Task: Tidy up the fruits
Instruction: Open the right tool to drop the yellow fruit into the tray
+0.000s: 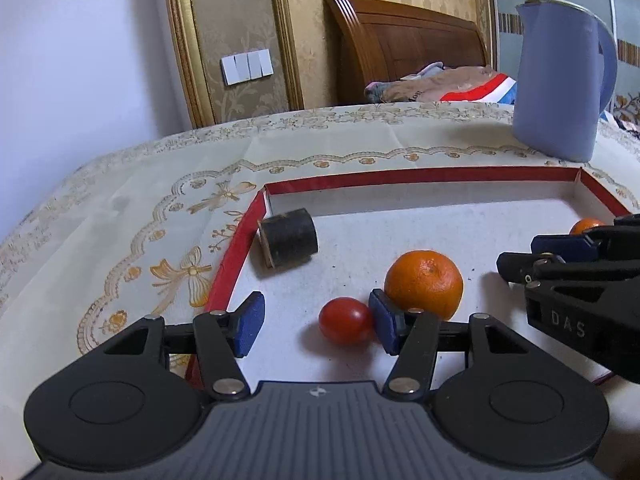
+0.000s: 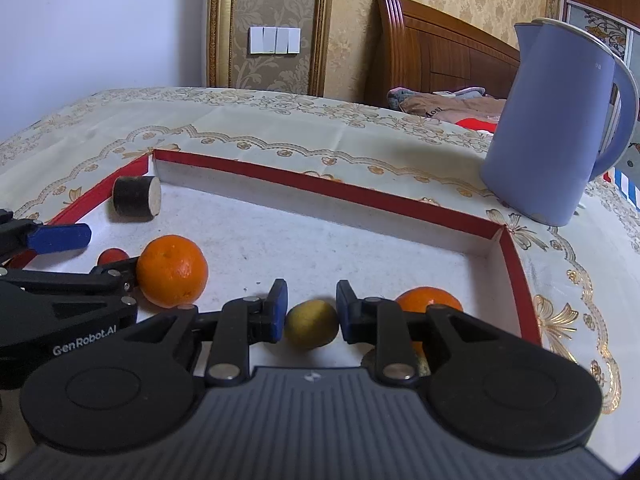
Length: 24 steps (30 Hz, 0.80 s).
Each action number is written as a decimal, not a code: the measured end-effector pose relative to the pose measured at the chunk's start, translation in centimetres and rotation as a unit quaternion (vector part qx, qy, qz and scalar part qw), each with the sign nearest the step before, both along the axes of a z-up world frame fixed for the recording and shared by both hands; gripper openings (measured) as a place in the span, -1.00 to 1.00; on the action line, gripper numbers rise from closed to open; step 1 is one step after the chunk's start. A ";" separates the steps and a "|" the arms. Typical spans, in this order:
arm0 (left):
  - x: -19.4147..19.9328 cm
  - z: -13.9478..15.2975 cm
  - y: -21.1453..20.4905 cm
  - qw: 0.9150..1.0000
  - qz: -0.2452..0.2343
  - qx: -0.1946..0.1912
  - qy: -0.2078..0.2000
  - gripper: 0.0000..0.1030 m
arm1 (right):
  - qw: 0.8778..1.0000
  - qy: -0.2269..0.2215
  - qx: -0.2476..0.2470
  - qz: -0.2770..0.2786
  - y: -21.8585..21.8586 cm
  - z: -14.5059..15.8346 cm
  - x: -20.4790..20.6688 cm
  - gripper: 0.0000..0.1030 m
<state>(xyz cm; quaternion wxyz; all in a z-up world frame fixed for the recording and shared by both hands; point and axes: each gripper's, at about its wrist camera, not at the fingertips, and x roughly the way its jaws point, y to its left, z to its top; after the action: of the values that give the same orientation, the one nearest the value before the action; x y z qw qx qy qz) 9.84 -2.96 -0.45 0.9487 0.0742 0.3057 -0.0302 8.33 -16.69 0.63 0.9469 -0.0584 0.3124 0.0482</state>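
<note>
Fruits in red-rimmed tray, right claw on the kiwi

Fruits sit loose on the white floor of the tray, which rests on the patterned counter.
Left claw: jaws part-open, nothing gripped. Tomato lies between the pads, touching the right-side pad only. Big orange sits just behind that same pad.
Right claw: narrow, pads pressed on both sides of the kiwi.
Second orange sits right beside the right claw, partly hidden by it.
Dark cylinder lies on its side in the far left corner of the tray.
Blue kettle stands upright on the counter past the tray's far rim.
</note>
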 end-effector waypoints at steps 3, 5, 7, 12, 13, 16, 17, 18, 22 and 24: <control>-0.1 0.0 -0.1 1.000 0.001 0.003 -0.001 0.11 | 1.000 0.000 0.000 -0.002 0.0 0.0 0.1 -0.52; -0.1 -0.1 -0.1 1.000 0.002 0.006 -0.002 0.13 | 1.000 0.000 0.002 -0.002 0.0 0.0 0.1 -0.52; -0.1 -0.1 -0.1 1.000 0.007 0.007 -0.002 0.25 | 1.000 -0.001 0.003 -0.005 -0.1 0.0 0.1 -0.52; -0.3 0.0 0.3 1.000 0.005 -0.003 0.002 0.28 | 1.000 0.002 0.013 -0.002 -0.3 0.1 0.2 -0.52; -0.4 0.0 0.2 1.000 0.005 0.000 0.001 0.28 | 1.000 0.002 0.016 0.000 -0.4 0.1 0.2 -0.52; -0.5 0.1 0.4 1.000 0.006 -0.005 0.000 0.29 | 1.000 0.001 0.021 -0.002 -0.7 0.1 0.1 -0.52; -0.5 0.1 0.6 1.000 0.006 -0.010 0.002 0.29 | 1.000 -0.001 0.021 -0.004 -0.7 0.1 0.1 -0.52; -0.5 0.2 0.7 1.000 0.005 -0.013 0.004 0.29 | 1.000 -0.001 0.021 -0.004 -0.8 0.1 0.1 -0.52; -0.6 0.1 0.7 1.000 0.004 -0.015 0.005 0.30 | 1.000 -0.001 0.025 -0.007 -1.0 0.2 0.1 -0.46; -0.7 0.1 0.7 1.000 0.004 -0.017 0.006 0.30 | 1.000 0.000 0.026 -0.004 -0.9 0.2 0.0 -0.36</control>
<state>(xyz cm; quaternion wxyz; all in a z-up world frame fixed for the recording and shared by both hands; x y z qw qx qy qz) 9.18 -2.22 -0.31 0.9482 0.0569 0.3109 -0.0319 8.35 -17.63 0.82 0.9484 -0.0327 0.3111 0.0524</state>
